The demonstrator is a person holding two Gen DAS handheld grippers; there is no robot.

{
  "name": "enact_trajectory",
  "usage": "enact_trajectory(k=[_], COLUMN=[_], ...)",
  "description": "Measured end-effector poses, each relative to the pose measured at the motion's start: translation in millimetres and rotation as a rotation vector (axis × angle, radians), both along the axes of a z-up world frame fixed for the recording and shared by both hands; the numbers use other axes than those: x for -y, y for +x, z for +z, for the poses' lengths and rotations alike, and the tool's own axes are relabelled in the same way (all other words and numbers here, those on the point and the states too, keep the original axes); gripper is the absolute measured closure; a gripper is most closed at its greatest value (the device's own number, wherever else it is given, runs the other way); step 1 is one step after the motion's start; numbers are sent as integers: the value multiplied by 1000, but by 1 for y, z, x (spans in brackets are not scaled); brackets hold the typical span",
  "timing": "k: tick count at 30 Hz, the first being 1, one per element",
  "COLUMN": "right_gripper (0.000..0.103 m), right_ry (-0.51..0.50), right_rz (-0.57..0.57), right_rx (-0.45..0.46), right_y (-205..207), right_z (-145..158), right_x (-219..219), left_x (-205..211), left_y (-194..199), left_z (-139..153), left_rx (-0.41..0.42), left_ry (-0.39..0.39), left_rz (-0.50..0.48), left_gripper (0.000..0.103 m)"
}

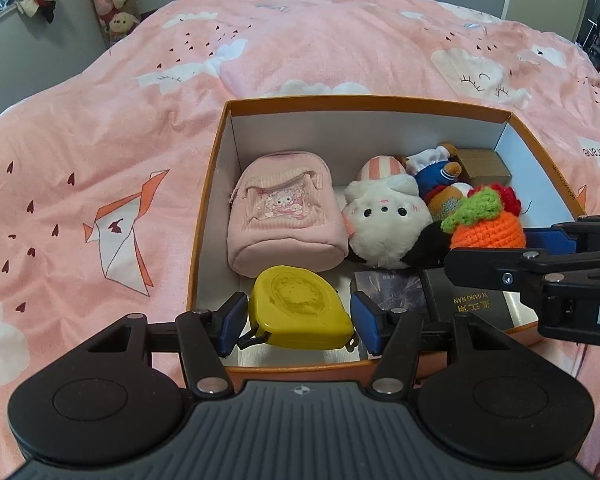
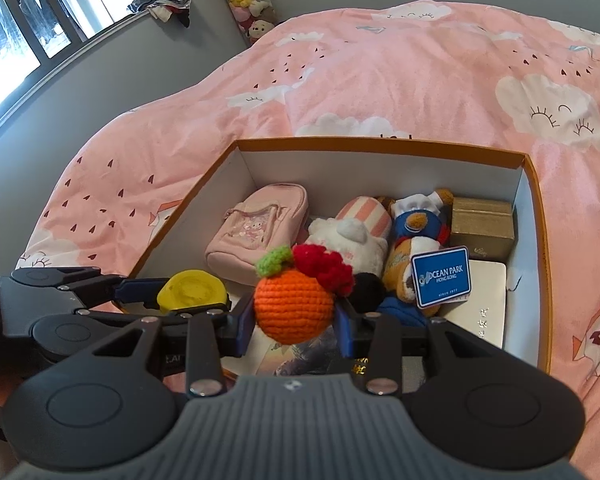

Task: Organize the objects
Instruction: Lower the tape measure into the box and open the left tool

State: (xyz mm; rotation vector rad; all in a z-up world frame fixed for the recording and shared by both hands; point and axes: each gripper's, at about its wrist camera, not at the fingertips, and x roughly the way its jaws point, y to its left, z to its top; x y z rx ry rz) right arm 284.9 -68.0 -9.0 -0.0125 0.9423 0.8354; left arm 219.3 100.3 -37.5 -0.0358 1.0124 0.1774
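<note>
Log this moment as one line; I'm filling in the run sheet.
left gripper: shut on yellow tape measure | right gripper: shut on crocheted orange | both over orange box on bed

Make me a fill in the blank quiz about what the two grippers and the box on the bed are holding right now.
The left gripper has its pads on either side of a ____ tape measure.
The right gripper is shut on a crocheted ____ ball.
The pouch inside the orange box is ____.

Missing words: yellow; orange; pink
</note>
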Motion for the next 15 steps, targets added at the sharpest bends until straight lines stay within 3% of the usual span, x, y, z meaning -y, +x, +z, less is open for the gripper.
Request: enact_trajectory(k=[8,12,15], right_gripper=[60,60,60], right_ry=[-5,1,14], right_rz=[-1,11,32], right_rx=[-7,-1,-9], right_y=[0,-1,-1], right_z=[-2,2,6], right_x=[1,-2,-6], left_x=[-5,-9,-22], left_y=[-5,-20,-34], left_z=[3,19,33], left_rx=[61,201,323], left_ry=[-15,-45,-110], left_rz=[3,4,60], left_gripper=[32,33,33])
